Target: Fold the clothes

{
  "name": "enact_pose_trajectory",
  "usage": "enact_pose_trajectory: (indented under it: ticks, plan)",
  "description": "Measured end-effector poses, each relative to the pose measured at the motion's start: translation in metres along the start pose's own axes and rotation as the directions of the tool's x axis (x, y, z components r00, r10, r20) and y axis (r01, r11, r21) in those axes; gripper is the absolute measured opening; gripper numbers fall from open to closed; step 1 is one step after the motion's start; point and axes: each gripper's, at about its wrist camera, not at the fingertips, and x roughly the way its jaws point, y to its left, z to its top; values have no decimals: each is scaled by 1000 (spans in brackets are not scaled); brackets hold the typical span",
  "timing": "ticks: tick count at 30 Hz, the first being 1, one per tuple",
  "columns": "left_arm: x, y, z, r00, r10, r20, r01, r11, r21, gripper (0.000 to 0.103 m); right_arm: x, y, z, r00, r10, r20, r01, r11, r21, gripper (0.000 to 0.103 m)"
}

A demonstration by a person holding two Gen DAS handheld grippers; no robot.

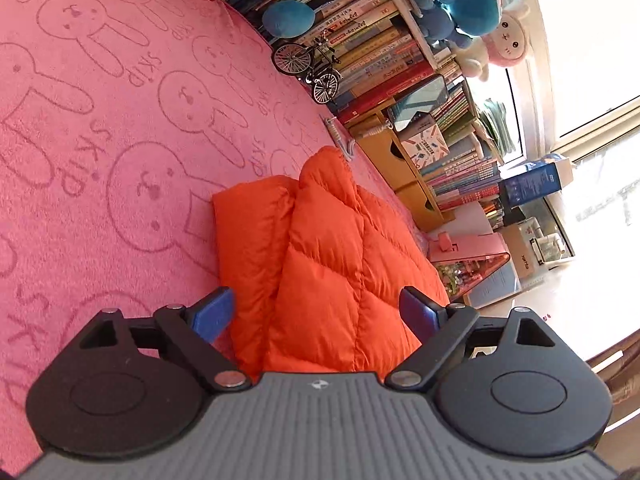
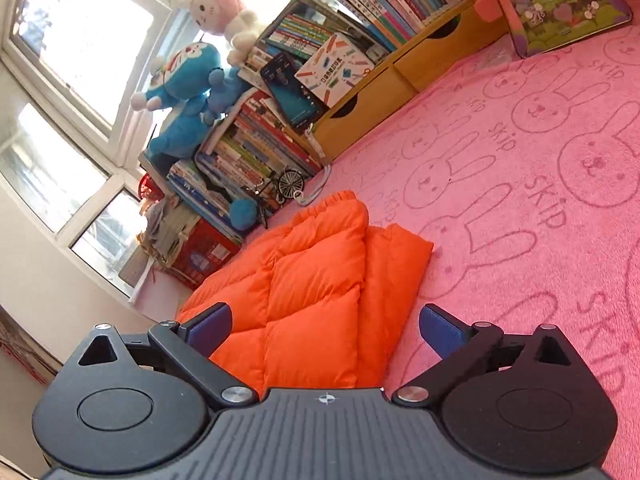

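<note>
An orange quilted puffer garment (image 1: 320,264) lies folded in layers on the pink rabbit-print blanket (image 1: 100,128). My left gripper (image 1: 320,312) is open and empty, hovering over the garment's near end with its blue pads (image 1: 212,314) apart. The same garment shows in the right wrist view (image 2: 312,288), with a folded flap along its right side. My right gripper (image 2: 324,328) is open and empty above the garment's near edge, its blue pads (image 2: 442,330) wide apart.
Stacked books (image 1: 380,40), yellow wooden drawers (image 2: 384,80), a toy bicycle (image 1: 308,68), blue and pink plush toys (image 2: 188,80), a phone (image 2: 292,92) and a white cable (image 1: 340,136) line the blanket's far edge by the windows (image 2: 80,40).
</note>
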Motion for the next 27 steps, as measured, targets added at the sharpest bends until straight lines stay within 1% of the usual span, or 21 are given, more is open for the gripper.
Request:
enact_pose_trajectory:
  ticks: [2,3,6,9,12,13,15,16,17,19,20,22,24,26,27]
  plan:
    - [12,3,8,1000,18,-20,-19,1000,-4,93,19,-2,13,1000,-18,-19,18,1000,-3,101]
    - [18,4,11,999,23,-30,-24,1000,-5,95,30,-3,18,999,-22,-31,22,1000,-9,102]
    - [27,6,18,999,-2,-33,3,1000,5,102,58,-5,28,996,-39,-76,37,999,-28,103]
    - [37,-3,17,999,11,-39,-9,998,56,103,72,-7,31,995,-30,-95,26,999,-48,103]
    - [45,-11,12,999,13,-42,-9,995,96,101,78,-9,36,994,-3,-107,-1,999,-44,103]
    - [47,-12,11,999,11,-43,-7,995,99,98,79,-10,37,993,8,-114,-14,999,-47,103]
    - [49,-10,12,999,4,-36,-1,997,72,94,81,-12,40,991,23,-132,-31,998,-59,103]
    - [50,-9,13,1000,2,-31,0,998,56,89,82,-12,42,990,27,-138,-37,997,-66,103]
    - [50,-7,13,1000,3,-26,-2,999,40,86,84,-12,43,989,29,-142,-39,997,-71,103]
    - [50,-4,13,1000,4,-21,-4,1000,9,75,87,-11,45,989,25,-144,-36,996,-77,103]
    - [49,-3,12,1000,1,-20,-1,1000,-2,72,89,-9,44,989,18,-144,-31,996,-87,103]
    - [48,-2,9,1000,-12,-17,12,1000,-19,62,93,0,37,988,1,-156,-24,989,-143,103]
    - [47,0,8,1000,-22,-12,22,999,-28,59,93,8,28,980,35,-197,-70,982,-174,103]
    - [47,1,9,1000,-27,-7,26,999,-47,56,93,10,23,973,78,-217,-113,981,-157,103]
    - [48,1,10,1000,-25,-3,25,998,-57,53,93,10,22,973,89,-213,-121,982,-142,103]
